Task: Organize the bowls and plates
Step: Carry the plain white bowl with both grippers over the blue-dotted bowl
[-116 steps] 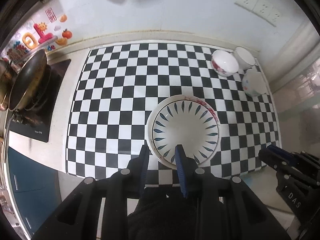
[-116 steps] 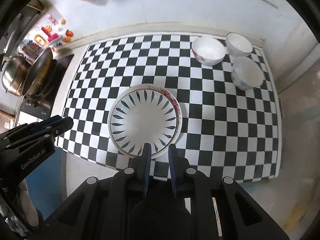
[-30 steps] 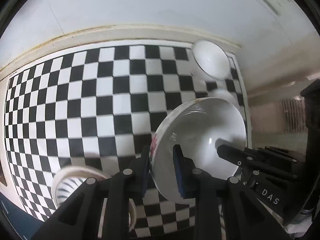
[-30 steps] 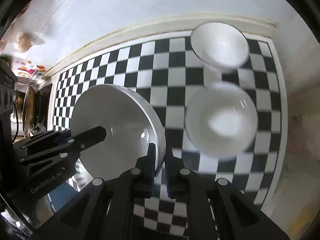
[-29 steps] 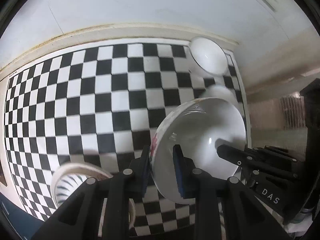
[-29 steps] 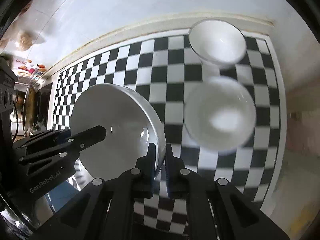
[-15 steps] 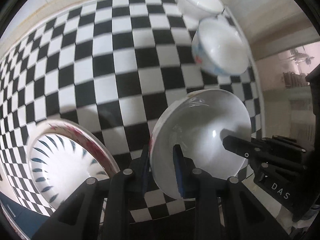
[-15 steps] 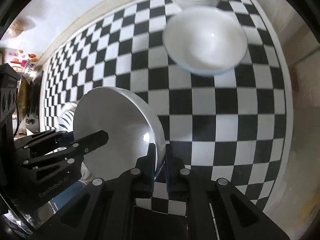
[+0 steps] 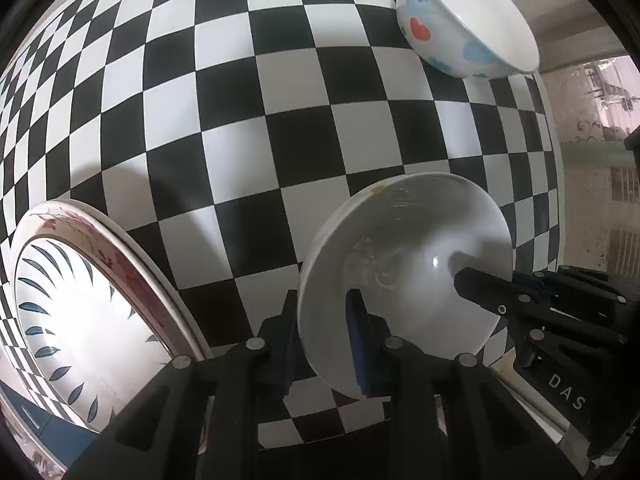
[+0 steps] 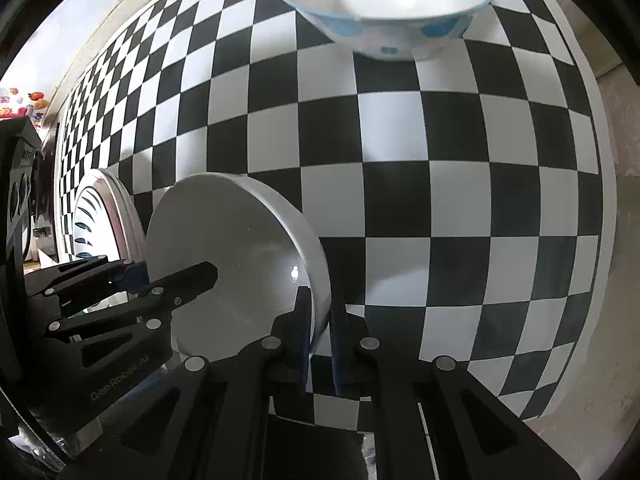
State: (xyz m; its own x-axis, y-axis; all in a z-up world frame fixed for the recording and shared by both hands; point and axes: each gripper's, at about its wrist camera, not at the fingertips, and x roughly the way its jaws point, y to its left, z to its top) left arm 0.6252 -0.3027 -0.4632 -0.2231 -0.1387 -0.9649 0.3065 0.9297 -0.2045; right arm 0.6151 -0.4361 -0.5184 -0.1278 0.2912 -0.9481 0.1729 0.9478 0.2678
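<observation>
A plain white bowl (image 9: pixel 404 256) hangs tilted low over the checkered mat (image 9: pixel 304 92), held from both sides. My left gripper (image 9: pixel 322 316) is shut on its near rim, one finger inside and one outside. My right gripper (image 10: pixel 320 320) is shut on the opposite rim of the same bowl (image 10: pixel 232 264). Each gripper shows in the other's view: the right gripper (image 9: pixel 492 280), the left gripper (image 10: pixel 176 276). A stack of plates (image 9: pixel 80 300), blue-leaf pattern on top, lies just left of the bowl. A bowl with blue flowers and a red heart (image 9: pixel 468 28) stands at the far right of the mat.
The mat's right edge (image 10: pixel 600 216) meets a pale counter strip. Open checkered squares lie between the held bowl and the flowered bowl (image 10: pixel 384 4). The plates (image 10: pixel 96 208) sit near the mat's front left. Colourful stickers (image 10: pixel 24 104) show far left.
Both grippers have come down and toward the mat's front edge with the white bowl between them. The plate stack has slid into view at the left; the flowered bowl now sits farther up.
</observation>
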